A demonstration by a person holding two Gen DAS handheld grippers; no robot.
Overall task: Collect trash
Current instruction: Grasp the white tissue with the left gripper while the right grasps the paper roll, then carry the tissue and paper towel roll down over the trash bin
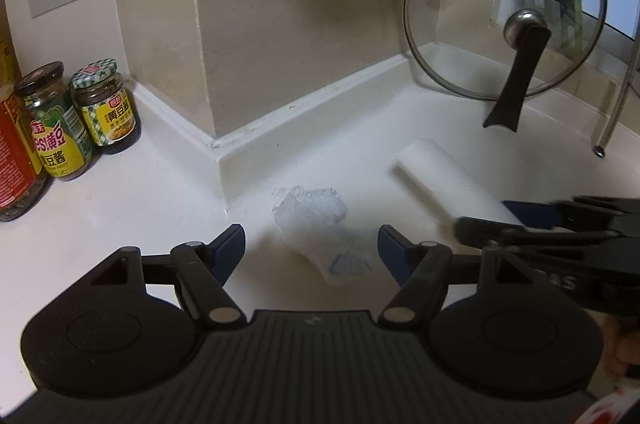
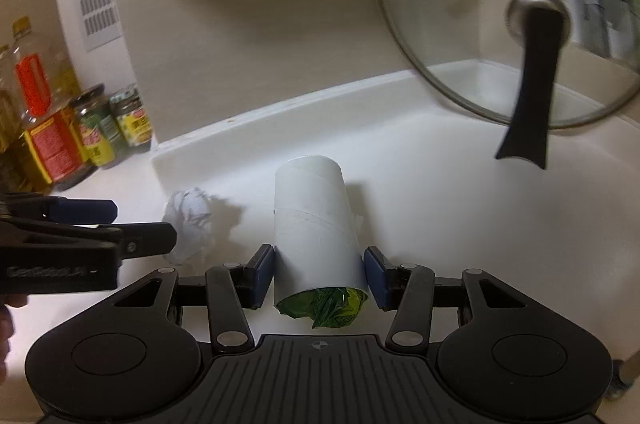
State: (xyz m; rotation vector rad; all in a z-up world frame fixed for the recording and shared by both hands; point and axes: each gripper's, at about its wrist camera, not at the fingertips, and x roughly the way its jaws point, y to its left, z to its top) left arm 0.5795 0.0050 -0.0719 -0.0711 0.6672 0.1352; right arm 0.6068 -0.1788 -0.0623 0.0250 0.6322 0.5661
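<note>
Left fingers (image 1: 311, 244) spread around crumpled tissue (image 1: 310, 210); right fingers (image 2: 319, 274) seemingly pinching paper tube (image 2: 316, 224).

A glass lid (image 1: 472, 24) with a black handle leans at the desk's (image 1: 120, 208) back right corner; sauce jars (image 1: 106, 108) and oil bottles (image 2: 34, 92) crowd its left edge.

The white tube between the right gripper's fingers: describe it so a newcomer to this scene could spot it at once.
Start at the glass pot lid leaning in the corner of the white countertop. In front of it a white cardboard tube lies on its side, between the right gripper fingers. Unlike the crumpled white paper beside it, it is a smooth cylinder with a green wrapper stuffed in its near end.
</note>
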